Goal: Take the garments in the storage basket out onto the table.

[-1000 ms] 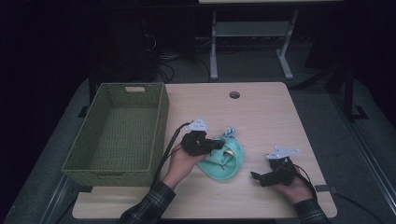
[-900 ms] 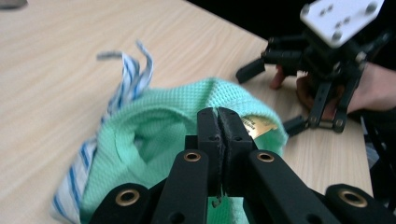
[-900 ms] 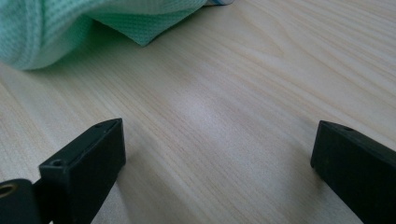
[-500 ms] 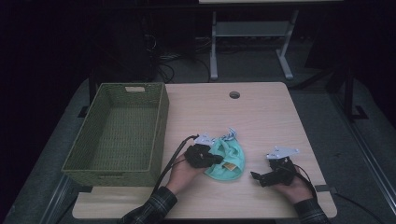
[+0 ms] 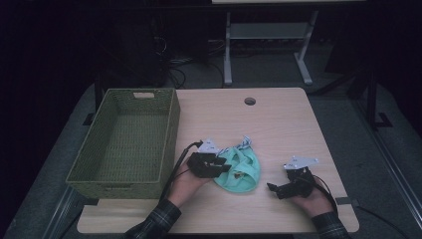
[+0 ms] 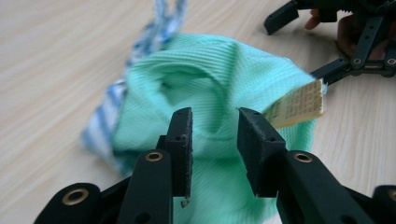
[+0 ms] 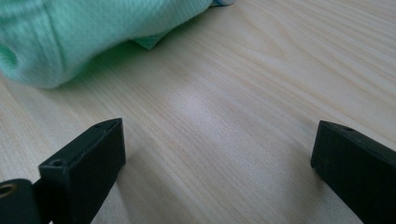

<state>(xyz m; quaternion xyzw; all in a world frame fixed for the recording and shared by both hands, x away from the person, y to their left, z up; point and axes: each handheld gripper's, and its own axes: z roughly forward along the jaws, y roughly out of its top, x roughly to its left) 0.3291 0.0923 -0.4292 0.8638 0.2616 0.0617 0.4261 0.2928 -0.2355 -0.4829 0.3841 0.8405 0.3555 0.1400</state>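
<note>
A mint-green ribbed garment [image 5: 242, 173] with a blue-and-white striped part [image 5: 244, 144] lies crumpled on the wooden table [image 5: 283, 129], near its front. My left gripper [image 5: 223, 167] sits at the garment's left edge. Its jaws have just been opening. In the left gripper view the pads [image 6: 183, 135] stand apart with green cloth [image 6: 210, 70] slack between them, and a tan label [image 6: 299, 103] sticks out at the right. My right gripper [image 5: 273, 188] rests on the table right of the garment, open wide, with bare wood between its jaws [image 7: 219, 154] and the cloth [image 7: 70, 32] beyond them.
A green woven basket [image 5: 171, 129] stands to the left of the garment, close to my left hand. A round cable hole [image 5: 250, 101] is near the table's far edge. A metal stand [image 5: 268, 30] is on the floor behind the table.
My left gripper has moved slightly toward the table's front and down with the garment, and its jaws have opened. The garment now lies flatter on the table. The right gripper has stayed put.
</note>
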